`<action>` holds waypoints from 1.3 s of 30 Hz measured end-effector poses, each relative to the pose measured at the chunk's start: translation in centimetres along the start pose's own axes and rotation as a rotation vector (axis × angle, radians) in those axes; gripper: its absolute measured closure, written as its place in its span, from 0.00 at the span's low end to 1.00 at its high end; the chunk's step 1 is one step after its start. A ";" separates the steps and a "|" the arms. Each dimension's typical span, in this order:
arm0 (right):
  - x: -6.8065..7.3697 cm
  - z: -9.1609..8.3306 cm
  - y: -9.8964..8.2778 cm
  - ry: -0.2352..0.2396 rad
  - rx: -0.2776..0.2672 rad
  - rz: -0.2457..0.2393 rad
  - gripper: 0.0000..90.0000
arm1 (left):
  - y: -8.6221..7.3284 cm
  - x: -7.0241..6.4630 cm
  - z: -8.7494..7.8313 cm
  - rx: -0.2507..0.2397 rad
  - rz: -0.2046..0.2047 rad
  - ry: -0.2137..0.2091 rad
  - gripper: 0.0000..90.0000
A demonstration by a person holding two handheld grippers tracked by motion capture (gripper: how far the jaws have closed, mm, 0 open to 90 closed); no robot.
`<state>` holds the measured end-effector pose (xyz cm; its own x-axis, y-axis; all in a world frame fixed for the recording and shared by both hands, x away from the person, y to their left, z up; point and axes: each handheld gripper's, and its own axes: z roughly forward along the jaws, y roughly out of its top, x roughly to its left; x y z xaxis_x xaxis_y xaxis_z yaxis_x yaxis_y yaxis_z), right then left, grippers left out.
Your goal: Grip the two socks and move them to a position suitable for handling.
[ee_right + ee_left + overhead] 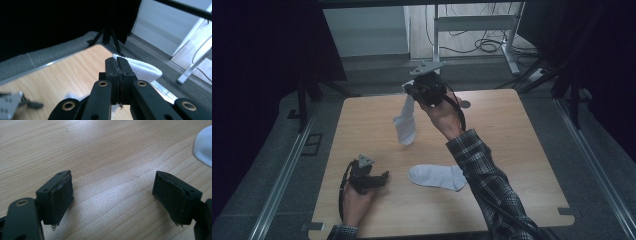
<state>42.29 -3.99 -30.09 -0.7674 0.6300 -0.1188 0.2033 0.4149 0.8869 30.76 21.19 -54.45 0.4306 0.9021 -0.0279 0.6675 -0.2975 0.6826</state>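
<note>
Left gripper is held low near the tabletop's near-left corner, jaws wide apart, nothing gripped. Flat sock lies just right of it, long axis left-right. Hanging sock is clamped by right gripper, raised toward the far edge.

Your two tongs, one raised, one low

Your right tongs are lifted high, jaws pinched together; your left tongs sit low by your left hand, jaws spread wide.
</note>
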 end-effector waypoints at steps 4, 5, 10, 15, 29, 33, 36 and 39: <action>-1.5 -0.2 -4.5 0.004 0.038 0.055 0.98 | 0.0 0.0 0.1 -0.008 -0.002 0.001 0.19; -1.5 -0.2 -4.5 0.004 0.038 0.055 0.98 | 0.0 0.0 0.1 -0.008 -0.002 0.001 0.19; -3.8 -0.9 -12.1 0.018 0.109 0.150 0.98 | 0.0 0.0 0.1 -0.005 -0.006 0.002 0.19; -5.0 -1.9 -15.7 0.003 0.148 0.192 0.98 | 0.0 0.0 0.1 -0.004 -0.007 0.002 0.18; -5.6 -4.4 -24.4 -0.011 0.257 0.270 0.89 | 0.3 -0.1 0.3 -0.002 -0.003 -0.004 0.17; -5.9 -6.2 -26.2 -0.049 0.273 0.288 0.75 | 0.5 -0.1 0.5 -0.002 0.001 -0.004 0.17; -6.7 -7.9 -26.7 -0.115 0.278 0.282 0.73 | 1.1 -0.1 0.7 0.003 0.006 -0.001 0.19; -7.6 -9.0 -26.8 -0.151 0.271 0.304 0.72 | 2.4 -0.3 1.2 -0.009 0.014 -0.015 0.22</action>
<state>37.18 -25.81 -48.96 -0.5545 0.8308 0.0478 0.5740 0.3403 0.7448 32.98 19.86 -53.66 0.4486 0.8933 -0.0293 0.6559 -0.3067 0.6897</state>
